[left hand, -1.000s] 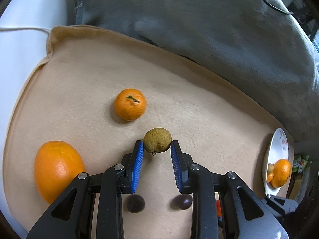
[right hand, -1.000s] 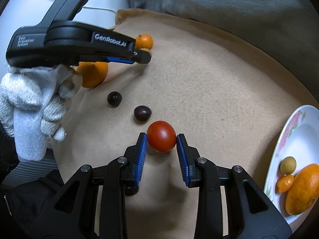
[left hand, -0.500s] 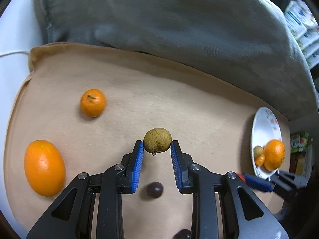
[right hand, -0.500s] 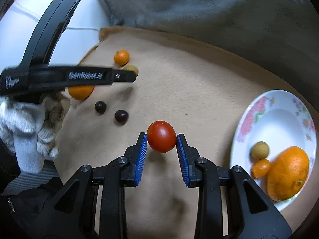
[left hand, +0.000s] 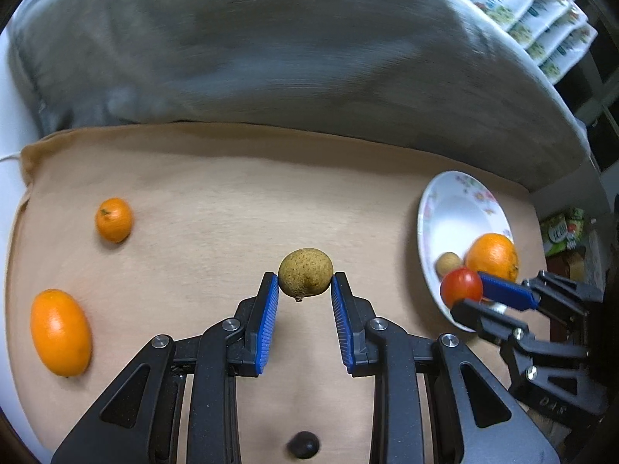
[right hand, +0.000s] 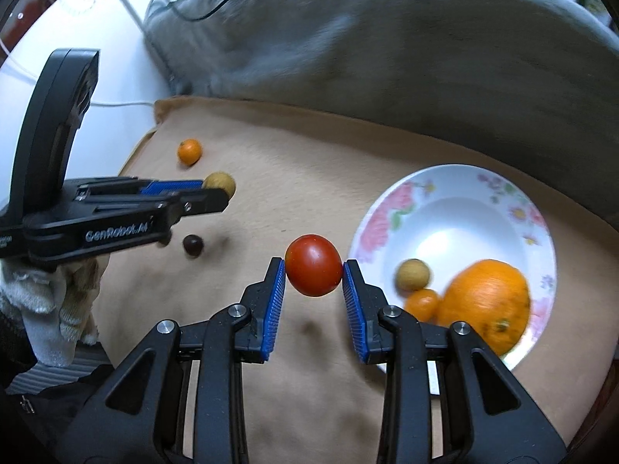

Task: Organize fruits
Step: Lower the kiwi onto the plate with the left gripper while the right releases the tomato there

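My left gripper (left hand: pixel 305 290) is shut on a brown-green longan (left hand: pixel 305 272), held above the tan cloth (left hand: pixel 232 201). My right gripper (right hand: pixel 314 270) is shut on a red tomato (right hand: pixel 313 265), held just left of the flowered white plate (right hand: pixel 456 201). The plate holds a large orange (right hand: pixel 487 301), a small kumquat (right hand: pixel 421 303) and a longan (right hand: pixel 413 274). In the left wrist view the right gripper (left hand: pixel 470 292) holds the tomato (left hand: pixel 460 286) at the plate's (left hand: pixel 456 212) near rim. A small tangerine (left hand: pixel 114 219) and a large orange (left hand: pixel 60 331) lie on the cloth at the left.
A dark round fruit (left hand: pixel 303 444) lies on the cloth below my left gripper; it also shows in the right wrist view (right hand: pixel 192 245). A grey cushion (left hand: pixel 290 46) runs along the cloth's far edge. Packaged goods (left hand: pixel 541 19) stand at the far right.
Both grippers have moved right toward the plate, each with its fruit. The tomato now hangs at the plate's rim. The oranges on the cloth have fallen further left in view.
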The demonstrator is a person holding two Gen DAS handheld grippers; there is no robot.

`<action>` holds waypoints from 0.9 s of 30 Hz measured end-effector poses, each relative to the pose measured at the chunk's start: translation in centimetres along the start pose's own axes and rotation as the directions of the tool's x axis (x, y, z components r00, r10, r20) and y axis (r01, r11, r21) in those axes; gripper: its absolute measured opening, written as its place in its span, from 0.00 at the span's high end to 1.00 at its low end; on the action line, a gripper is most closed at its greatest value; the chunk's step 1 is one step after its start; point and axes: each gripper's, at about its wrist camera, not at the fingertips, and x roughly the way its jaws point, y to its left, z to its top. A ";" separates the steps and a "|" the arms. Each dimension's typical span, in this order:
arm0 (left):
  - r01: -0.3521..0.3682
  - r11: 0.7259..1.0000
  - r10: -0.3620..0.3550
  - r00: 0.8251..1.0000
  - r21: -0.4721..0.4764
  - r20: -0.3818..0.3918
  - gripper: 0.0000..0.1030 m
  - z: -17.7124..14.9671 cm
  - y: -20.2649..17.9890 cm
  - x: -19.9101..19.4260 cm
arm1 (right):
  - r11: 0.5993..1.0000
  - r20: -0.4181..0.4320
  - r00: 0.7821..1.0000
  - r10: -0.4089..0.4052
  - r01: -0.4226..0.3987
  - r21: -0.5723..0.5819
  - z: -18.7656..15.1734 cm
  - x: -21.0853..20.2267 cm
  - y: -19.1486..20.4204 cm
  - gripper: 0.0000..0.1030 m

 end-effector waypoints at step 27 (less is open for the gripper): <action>0.043 0.979 -0.039 0.999 0.201 -0.019 0.74 1.7 -8.8 0.9 | 0.982 0.049 0.989 -0.140 0.132 0.138 -0.3 -3.8 -9.6 0.69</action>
